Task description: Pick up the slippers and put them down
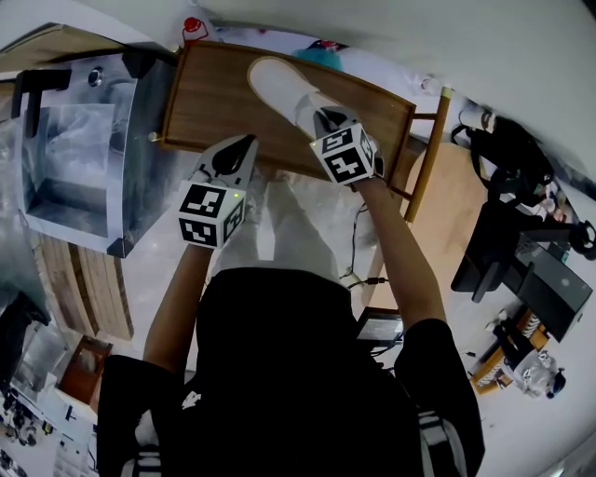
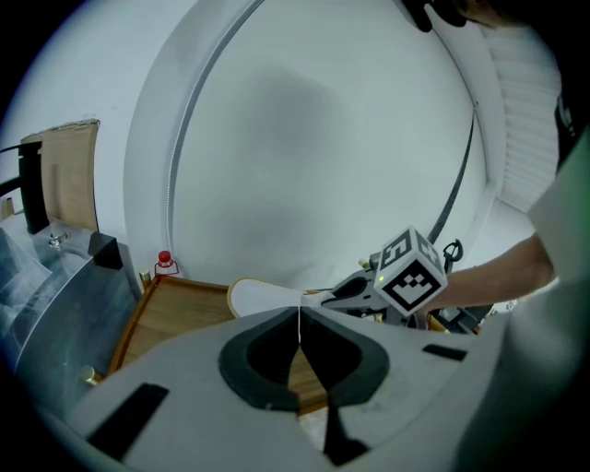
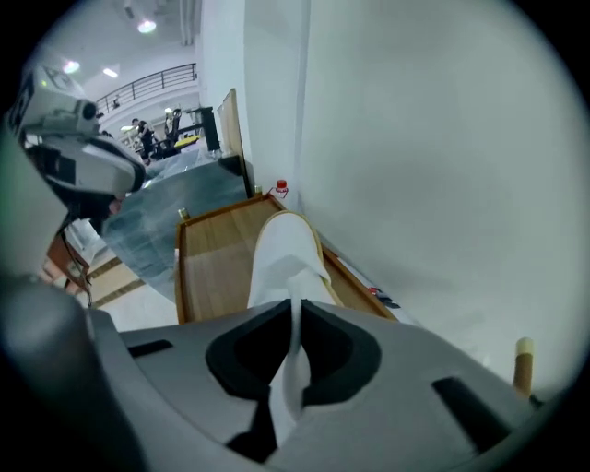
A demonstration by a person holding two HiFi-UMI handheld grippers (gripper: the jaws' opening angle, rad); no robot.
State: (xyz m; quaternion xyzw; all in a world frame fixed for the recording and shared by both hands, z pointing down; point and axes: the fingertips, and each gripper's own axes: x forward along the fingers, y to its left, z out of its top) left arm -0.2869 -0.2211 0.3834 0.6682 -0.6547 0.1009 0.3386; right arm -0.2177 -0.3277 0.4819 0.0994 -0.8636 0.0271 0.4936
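Your right gripper has its jaws clamped narrow on a white slipper. In the right gripper view, the pads pinch a thin fold of the slipper's soft upper at the near end, and the white cloth runs down between them. The slipper stretches away from your jaws toward the far left, over the far half of the wooden table, a brown top with a raised rim. I cannot tell whether its sole touches the wood.

Your left gripper hangs over the near edge of the table, well to the left of the slipper. In the left gripper view its jaws are pressed together with nothing between them. That view also shows the slipper and your right gripper just beyond it, to the right.

A small red-capped bottle stands at the table's far left corner. A silvery box covered in clear film sits just beside the table's left edge. A pale wooden post rises at the table's right side.
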